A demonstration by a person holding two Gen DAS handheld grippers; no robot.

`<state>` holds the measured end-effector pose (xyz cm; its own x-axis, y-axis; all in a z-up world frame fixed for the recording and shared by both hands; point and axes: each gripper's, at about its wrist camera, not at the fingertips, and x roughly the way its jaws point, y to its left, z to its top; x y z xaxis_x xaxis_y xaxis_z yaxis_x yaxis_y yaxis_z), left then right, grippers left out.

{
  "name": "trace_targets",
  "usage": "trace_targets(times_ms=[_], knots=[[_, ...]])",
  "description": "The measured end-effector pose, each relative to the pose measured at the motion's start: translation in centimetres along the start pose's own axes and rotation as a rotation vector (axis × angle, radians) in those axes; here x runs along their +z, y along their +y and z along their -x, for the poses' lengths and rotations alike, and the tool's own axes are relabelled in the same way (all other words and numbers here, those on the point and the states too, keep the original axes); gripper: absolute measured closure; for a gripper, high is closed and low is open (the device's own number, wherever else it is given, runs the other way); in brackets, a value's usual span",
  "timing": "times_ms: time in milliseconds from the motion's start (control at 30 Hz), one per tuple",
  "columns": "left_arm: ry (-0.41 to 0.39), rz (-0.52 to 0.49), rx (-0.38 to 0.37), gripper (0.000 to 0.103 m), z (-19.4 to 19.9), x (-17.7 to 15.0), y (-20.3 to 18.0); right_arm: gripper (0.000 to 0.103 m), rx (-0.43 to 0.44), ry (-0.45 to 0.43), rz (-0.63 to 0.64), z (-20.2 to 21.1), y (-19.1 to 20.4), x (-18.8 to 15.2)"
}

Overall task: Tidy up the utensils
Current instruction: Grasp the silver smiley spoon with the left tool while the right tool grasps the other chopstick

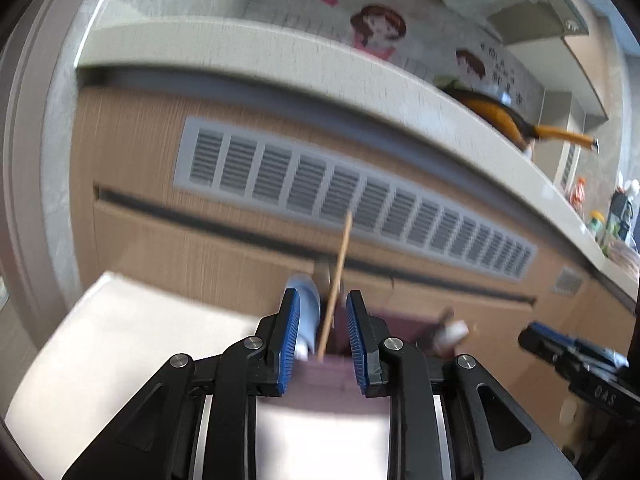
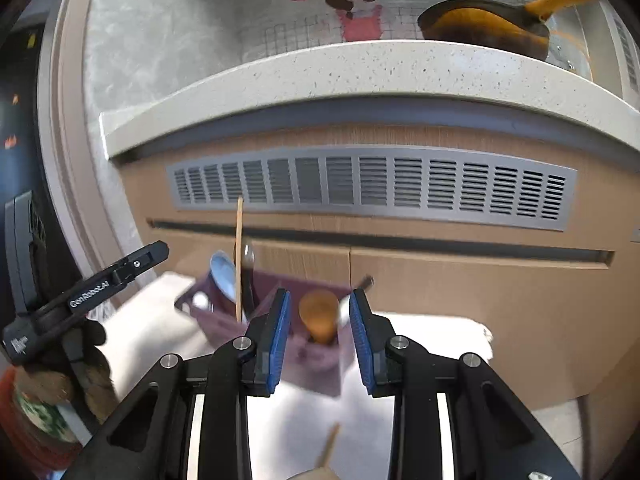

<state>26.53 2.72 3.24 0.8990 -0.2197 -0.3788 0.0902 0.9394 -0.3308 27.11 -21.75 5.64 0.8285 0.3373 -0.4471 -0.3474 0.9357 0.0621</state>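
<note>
A purple utensil holder (image 2: 316,360) stands on a white table (image 2: 432,332). Its left compartment holds a light blue spoon (image 2: 224,276), an upright wooden chopstick (image 2: 239,260) and a dark spoon (image 2: 248,264). An orange-brown spoon (image 2: 318,314) stands in the right compartment. My right gripper (image 2: 319,296) is open just in front of the holder, with nothing between its pads. My left gripper (image 1: 323,300) is open too. The chopstick (image 1: 340,264) rises between its jaws without touching the pads, and the blue spoon (image 1: 308,304) is beside it. Each gripper shows in the other's view, the left gripper (image 2: 156,250) and the right gripper (image 1: 532,332).
Behind the table is a wooden cabinet front with a grey vent grille (image 2: 372,184) under a pale countertop (image 2: 360,68). An orange frying pan (image 2: 488,24) sits on the counter. A wooden stick (image 2: 328,444) lies near my right gripper's base. A jar (image 2: 36,412) stands at lower left.
</note>
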Motion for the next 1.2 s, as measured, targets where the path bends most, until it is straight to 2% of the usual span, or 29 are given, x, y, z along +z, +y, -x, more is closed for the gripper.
trace_targets(times_ms=[67,133,233,333,467,567,667,800,933,1033,1100,1200], knots=[[0.073,-0.002,-0.014,0.077,0.7,-1.3,0.0,0.074,-0.007,0.031,0.002,0.8,-0.2,-0.9],[0.144,-0.022,-0.045,0.077,1.5,-2.9,-0.1,0.074,0.014,0.102,0.008,0.9,-0.2,-2.2],[0.236,-0.059,-0.075,0.077,2.2,-4.9,-0.5,0.074,0.049,0.253,0.025,-0.1,0.1,-5.7],[0.3,-0.078,-0.077,0.077,2.5,-6.4,-0.7,0.074,0.022,0.383,0.032,-2.1,0.7,-9.6],[0.375,-0.097,-0.082,0.077,2.3,-7.7,-1.3,0.077,0.001,0.482,-0.01,-4.2,0.6,-12.2],[0.406,-0.134,-0.098,0.077,2.3,-8.7,-2.1,0.094,-0.027,0.471,-0.014,-4.1,0.0,-12.6],[0.447,-0.161,-0.145,0.077,1.4,-9.3,-3.4,0.097,-0.043,0.465,-0.029,-3.0,-1.5,-12.8],[0.531,-0.206,-0.263,0.077,-0.9,-10.6,-6.2,0.096,-0.084,0.463,-0.077,-0.6,-4.0,-14.0],[0.649,-0.22,-0.409,0.077,-3.8,-12.1,-8.1,0.094,-0.008,0.466,-0.133,1.8,-5.1,-15.5],[0.735,-0.245,-0.414,0.078,-5.4,-12.9,-8.1,0.092,0.025,0.439,-0.174,3.4,-5.6,-15.9],[0.75,-0.247,-0.436,0.078,-4.9,-12.8,-7.6,0.085,0.053,0.396,-0.192,4.6,-5.8,-15.9],[0.8,-0.256,-0.462,0.078,-3.1,-13.1,-6.6,0.081,0.083,0.354,-0.204,5.9,-6.0,-15.9]])
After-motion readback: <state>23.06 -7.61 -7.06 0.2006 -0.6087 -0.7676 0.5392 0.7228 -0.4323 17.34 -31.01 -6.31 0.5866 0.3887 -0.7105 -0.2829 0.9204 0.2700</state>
